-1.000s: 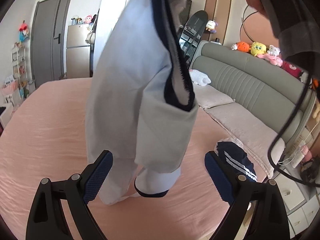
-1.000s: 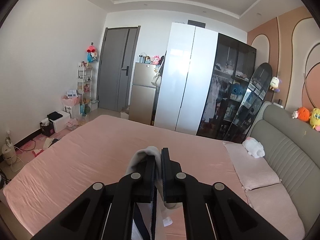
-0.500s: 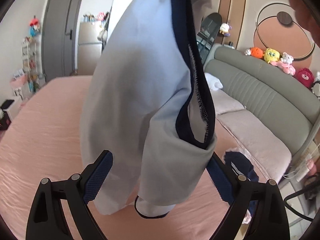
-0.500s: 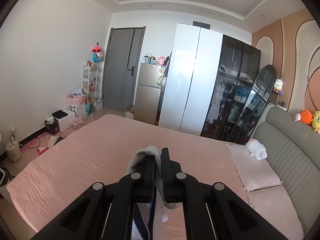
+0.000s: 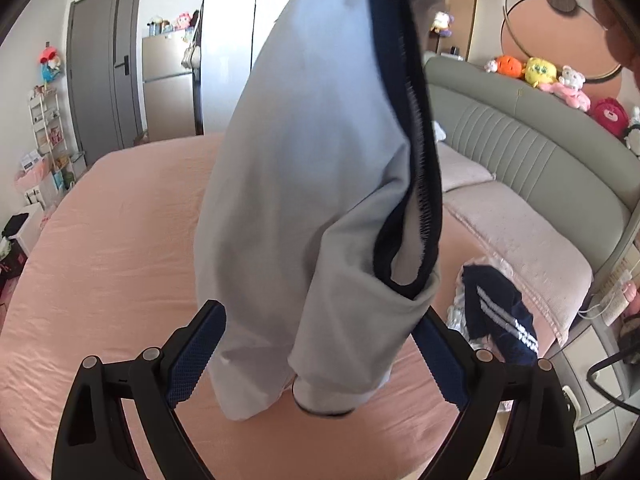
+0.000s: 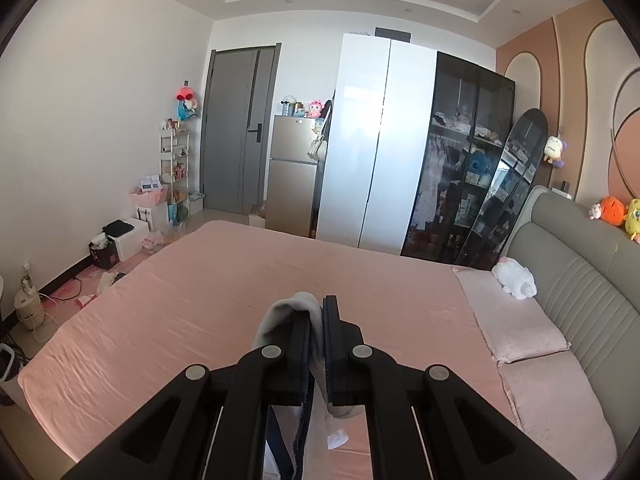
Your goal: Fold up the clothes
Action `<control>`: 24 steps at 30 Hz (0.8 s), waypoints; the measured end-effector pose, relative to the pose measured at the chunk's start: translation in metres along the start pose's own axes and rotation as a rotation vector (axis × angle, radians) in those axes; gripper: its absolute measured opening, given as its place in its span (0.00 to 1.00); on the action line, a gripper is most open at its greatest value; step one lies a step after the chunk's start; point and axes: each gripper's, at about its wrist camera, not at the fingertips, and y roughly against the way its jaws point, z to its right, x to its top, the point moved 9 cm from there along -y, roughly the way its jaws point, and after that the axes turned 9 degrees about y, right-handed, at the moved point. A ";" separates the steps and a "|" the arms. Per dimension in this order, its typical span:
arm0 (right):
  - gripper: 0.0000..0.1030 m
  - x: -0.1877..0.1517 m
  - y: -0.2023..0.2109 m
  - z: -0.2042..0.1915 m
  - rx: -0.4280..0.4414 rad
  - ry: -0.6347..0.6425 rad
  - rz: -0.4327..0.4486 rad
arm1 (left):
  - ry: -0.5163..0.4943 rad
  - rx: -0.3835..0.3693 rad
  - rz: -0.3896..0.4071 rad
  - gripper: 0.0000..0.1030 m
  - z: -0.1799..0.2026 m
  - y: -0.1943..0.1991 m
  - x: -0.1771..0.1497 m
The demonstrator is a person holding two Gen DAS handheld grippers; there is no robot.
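A pale grey garment with navy trim [image 5: 320,184] hangs upright in the left wrist view, over the pink bed [image 5: 104,264]. Its lower end dangles between the wide-apart fingers of my left gripper [image 5: 320,354], which is open; the blue pads [image 5: 196,354] stand clear of the cloth. In the right wrist view my right gripper [image 6: 317,322] is shut on a bunched edge of the same garment [image 6: 286,312], and more of the cloth hangs below its fingers. The top of the garment is out of frame in the left wrist view.
A dark navy garment with white stripes [image 5: 496,316] lies crumpled on the bed near the pink pillows [image 5: 520,236]. The grey-green headboard [image 5: 532,152] carries plush toys. A wardrobe [image 6: 372,148] and door [image 6: 240,128] stand beyond the bed's far side.
The hanging garment has drawn nearer to my left gripper and now fills more of its view, with its lower end between the fingers. The right gripper has kept its grip and shifted slightly.
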 end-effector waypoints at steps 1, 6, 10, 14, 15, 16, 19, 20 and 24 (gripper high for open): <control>0.03 -0.002 -0.001 0.000 0.000 -0.003 -0.002 | 0.005 -0.011 -0.001 0.90 -0.001 0.000 -0.002; 0.03 -0.011 -0.006 -0.004 0.016 -0.013 -0.014 | 0.052 -0.123 0.006 0.21 0.005 0.002 -0.003; 0.03 -0.018 -0.009 -0.008 0.023 -0.015 -0.019 | 0.048 -0.102 0.023 0.18 0.002 -0.001 -0.003; 0.03 -0.021 -0.010 -0.002 0.022 -0.018 -0.024 | 0.065 -0.101 0.029 0.12 -0.006 -0.004 -0.002; 0.03 -0.021 -0.009 0.000 0.020 -0.021 -0.023 | 0.068 -0.099 0.030 0.12 -0.010 -0.005 0.000; 0.03 -0.022 -0.009 0.003 0.015 -0.022 -0.023 | 0.072 -0.096 0.030 0.12 -0.013 -0.007 0.002; 0.03 -0.025 -0.007 0.008 0.012 -0.022 -0.023 | 0.066 -0.071 0.037 0.12 -0.026 -0.006 0.010; 0.03 -0.025 -0.007 0.009 0.017 -0.021 -0.022 | 0.061 -0.067 0.036 0.12 -0.029 -0.003 0.012; 0.03 -0.027 -0.001 0.010 0.015 -0.002 -0.014 | 0.046 -0.042 0.051 0.12 -0.047 0.002 0.025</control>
